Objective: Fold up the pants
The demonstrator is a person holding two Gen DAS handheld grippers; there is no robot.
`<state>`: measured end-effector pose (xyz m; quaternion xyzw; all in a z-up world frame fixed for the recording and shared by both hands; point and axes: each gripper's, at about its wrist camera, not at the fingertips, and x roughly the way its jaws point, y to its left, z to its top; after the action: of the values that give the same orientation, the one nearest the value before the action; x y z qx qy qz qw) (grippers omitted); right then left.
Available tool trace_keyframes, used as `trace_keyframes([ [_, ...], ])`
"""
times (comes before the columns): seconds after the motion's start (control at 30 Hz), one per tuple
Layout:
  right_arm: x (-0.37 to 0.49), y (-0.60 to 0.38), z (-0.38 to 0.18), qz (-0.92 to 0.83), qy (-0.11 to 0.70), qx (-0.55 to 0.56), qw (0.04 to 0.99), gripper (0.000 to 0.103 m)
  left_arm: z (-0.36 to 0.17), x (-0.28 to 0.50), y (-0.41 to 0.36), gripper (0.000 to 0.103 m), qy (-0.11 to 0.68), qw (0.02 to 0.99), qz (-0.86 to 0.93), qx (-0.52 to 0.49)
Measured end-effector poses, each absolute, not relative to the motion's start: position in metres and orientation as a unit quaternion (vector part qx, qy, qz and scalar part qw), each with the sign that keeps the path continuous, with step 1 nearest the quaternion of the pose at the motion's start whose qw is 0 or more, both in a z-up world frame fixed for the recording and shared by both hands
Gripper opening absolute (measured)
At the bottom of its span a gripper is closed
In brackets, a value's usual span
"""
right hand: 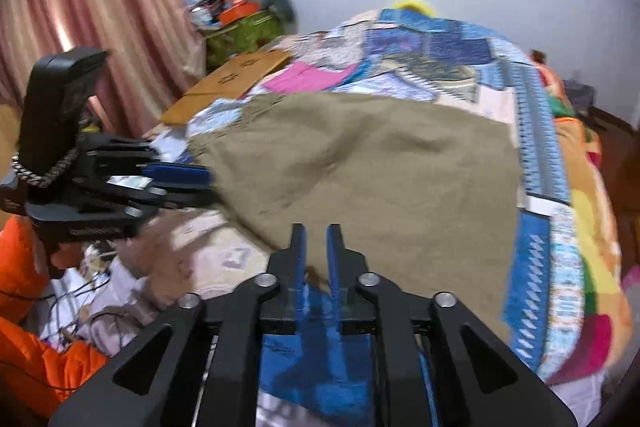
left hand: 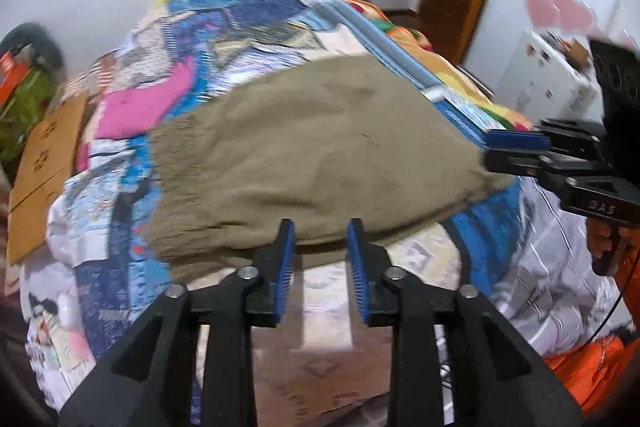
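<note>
Pants (left hand: 312, 147) pinched by right tool (right hand: 316, 239); left tool (left hand: 321, 231) parted, empty.

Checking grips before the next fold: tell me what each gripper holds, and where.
Right gripper pinches the khaki pants at a near corner. Left gripper is open, holding nothing.

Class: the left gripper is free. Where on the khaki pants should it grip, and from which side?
Grip the near hem of the khaki fabric pants, coming in low from the bed's near side. That edge droops just ahead of the open left gripper, while the right gripper pinches the neighbouring corner.
</note>
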<state>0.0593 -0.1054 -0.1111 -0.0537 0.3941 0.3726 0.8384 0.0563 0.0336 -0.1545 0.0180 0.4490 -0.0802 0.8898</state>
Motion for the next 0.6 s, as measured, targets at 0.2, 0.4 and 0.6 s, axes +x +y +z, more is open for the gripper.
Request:
trace_keyframes([
  [0.2,0.075,-0.139,-0.108,0.294,0.396,-0.031,0.869,0.042,-0.148,0.067,0.084,0.051,0.438,0.898,-0.009,-0.025],
  [0.4,0.090,-0.170,-0.119,0.230,0.427,0.001,0.875,0.042,-0.174,0.085,0.118,0.056,0.475,0.877,0.018,-0.071],
  [0.6,0.095,-0.198,-0.147,0.178,0.476,0.022,0.861,0.042,-0.198,0.088,0.127,0.073,0.493,0.860,0.025,-0.132],
])
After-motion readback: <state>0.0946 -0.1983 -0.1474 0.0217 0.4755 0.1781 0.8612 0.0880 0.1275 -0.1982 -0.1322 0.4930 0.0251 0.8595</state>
